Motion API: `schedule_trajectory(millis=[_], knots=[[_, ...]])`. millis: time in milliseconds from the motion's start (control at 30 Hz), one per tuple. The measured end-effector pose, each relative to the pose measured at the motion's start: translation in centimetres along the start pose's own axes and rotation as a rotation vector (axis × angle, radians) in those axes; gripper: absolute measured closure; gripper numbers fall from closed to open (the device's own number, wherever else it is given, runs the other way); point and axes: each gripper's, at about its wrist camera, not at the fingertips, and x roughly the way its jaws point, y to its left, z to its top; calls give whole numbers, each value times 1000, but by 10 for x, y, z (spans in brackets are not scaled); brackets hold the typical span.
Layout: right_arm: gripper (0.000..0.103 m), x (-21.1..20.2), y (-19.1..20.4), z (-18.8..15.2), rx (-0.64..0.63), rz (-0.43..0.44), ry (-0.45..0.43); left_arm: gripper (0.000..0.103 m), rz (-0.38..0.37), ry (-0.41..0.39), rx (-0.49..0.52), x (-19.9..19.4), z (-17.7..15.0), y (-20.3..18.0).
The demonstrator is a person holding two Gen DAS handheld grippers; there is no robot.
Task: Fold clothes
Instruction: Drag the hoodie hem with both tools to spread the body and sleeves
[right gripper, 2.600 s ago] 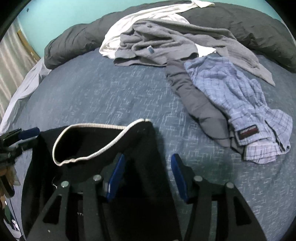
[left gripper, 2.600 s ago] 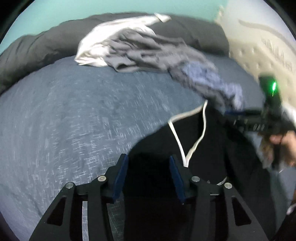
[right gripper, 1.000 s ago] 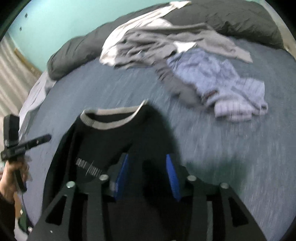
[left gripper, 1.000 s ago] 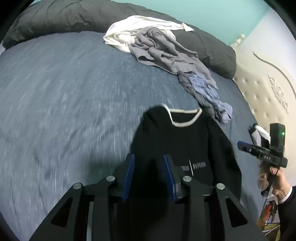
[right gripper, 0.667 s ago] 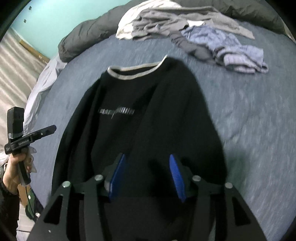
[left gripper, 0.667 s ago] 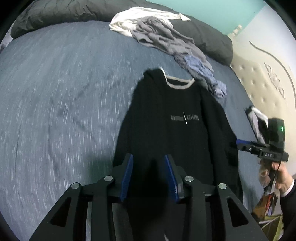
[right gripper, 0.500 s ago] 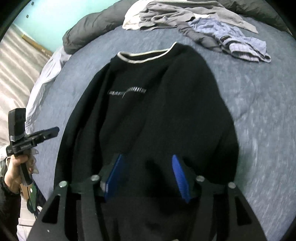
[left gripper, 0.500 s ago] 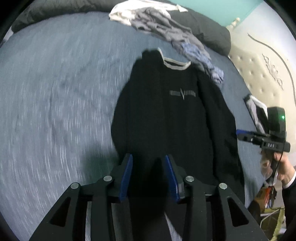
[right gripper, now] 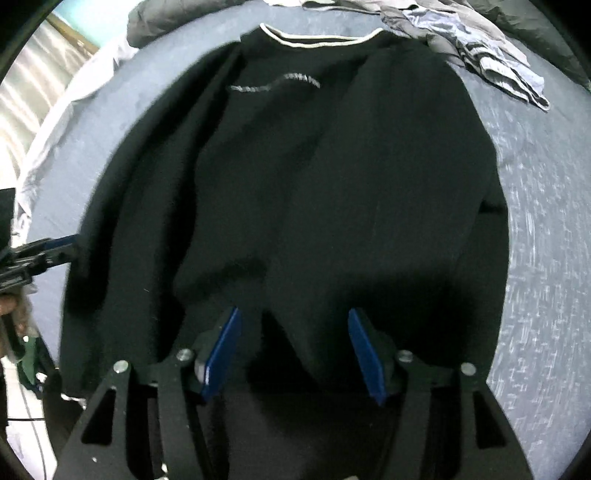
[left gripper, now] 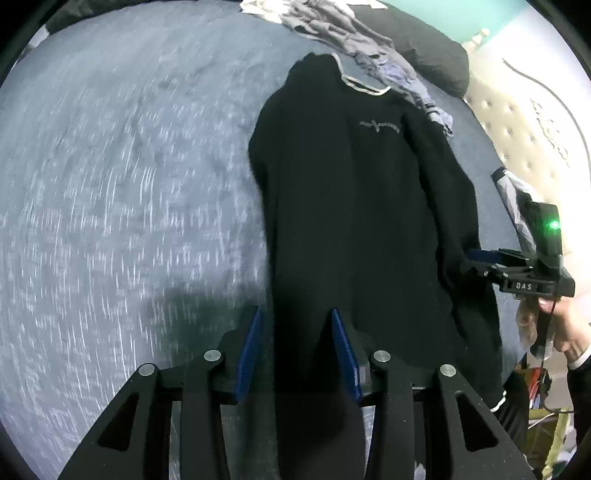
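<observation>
Both grippers, left [left gripper: 295, 345] and right [right gripper: 294, 345], stand apart over the black sweater [left gripper: 369, 206] hem.

A wide bed [left gripper: 110, 177] under a blue-grey speckled cover is filling most of both views, spreading out ahead of the claw and to either side of it. A dark grey duvet [left gripper: 432, 48] is lying bunched along the far edge of the bed. Beyond it a turquoise wall [left gripper: 454, 18] is showing. Off to the right of the left claw a cream tufted headboard [left gripper: 524, 122] with a carved scroll is curving upward. To the left of the right claw a pale sheet [right gripper: 48, 147] is hanging off the bed's edge beside a light striped surface [right gripper: 26, 92].
</observation>
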Motion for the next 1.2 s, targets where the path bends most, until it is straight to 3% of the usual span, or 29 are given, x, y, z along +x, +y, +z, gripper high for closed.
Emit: schedule_trajectory(millis=[200,300,333,400,533,767,1200], knots=[[90,7,-12,-5,13,-28,-10,60,-5,21,5,3,-14,3],[99,-5,-19,-4,23,-8,-45,63,-11,28,42,4,-17,-1],[100,-10,-20,-4,20,-5,-60,74,-10,27,54,4,-17,-4],[100,-22,-25,-3,17,-1,-90,85,-11,25,65,3,-17,-7],[101,-45,-41,-3,31,-5,-132,96,-21,10,69,-3,-17,-10],[101,-102,-83,-5,91,-52,-220,99,26,-54,74,-36,-11,2],[101,-175,-186,-5,246,-188,-330,100,228,-202,-70,-102,46,93]])
